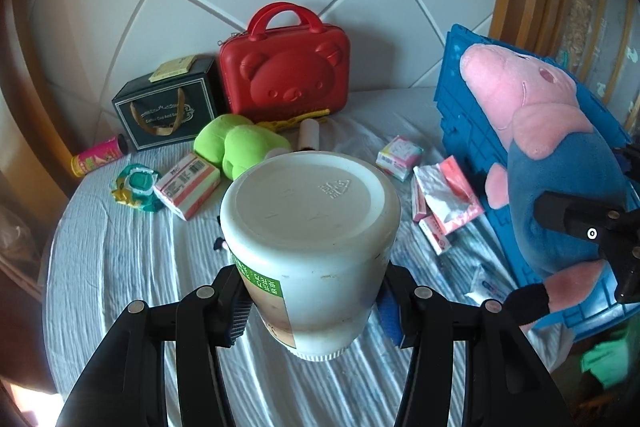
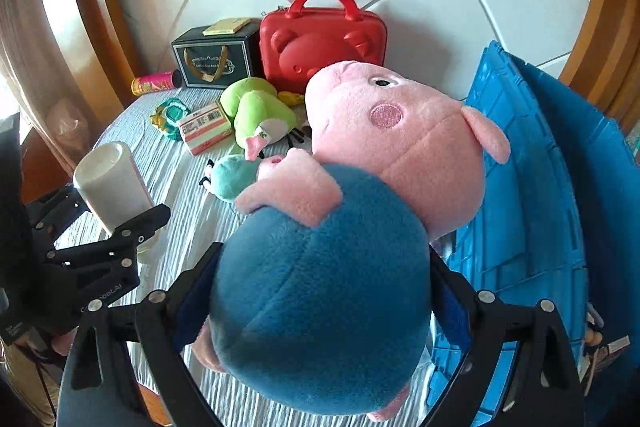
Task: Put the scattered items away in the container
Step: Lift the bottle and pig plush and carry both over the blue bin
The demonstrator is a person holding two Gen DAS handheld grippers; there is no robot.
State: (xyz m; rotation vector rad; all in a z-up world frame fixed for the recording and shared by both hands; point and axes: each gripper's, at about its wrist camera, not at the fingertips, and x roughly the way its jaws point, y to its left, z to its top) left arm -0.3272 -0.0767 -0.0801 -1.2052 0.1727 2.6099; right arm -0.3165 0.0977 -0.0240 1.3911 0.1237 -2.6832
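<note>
My left gripper [image 1: 316, 311] is shut on a white plastic jar [image 1: 308, 227] with a green label, its flat base facing away and its ribbed cap down. The blue pads press on both of its sides above the striped bed cover. In the right wrist view that jar [image 2: 108, 179] hangs at the left. My right gripper [image 2: 320, 291] is shut on the blue body of a pink pig plush [image 2: 396, 131], held up beside the blue crate [image 2: 528, 187]. From the left wrist view, the pig plush [image 1: 560, 155] hangs in front of the blue crate [image 1: 472, 107].
On the bed lie a green plush [image 1: 236, 147], a red bear case [image 1: 288, 75], a dark gift box [image 1: 168, 107], a pink can [image 1: 100, 157], a teal toy [image 1: 136, 185], small cartons [image 1: 188, 185] and tissue packs [image 1: 444, 199]. A small teal plush [image 2: 232, 179] lies near the pig.
</note>
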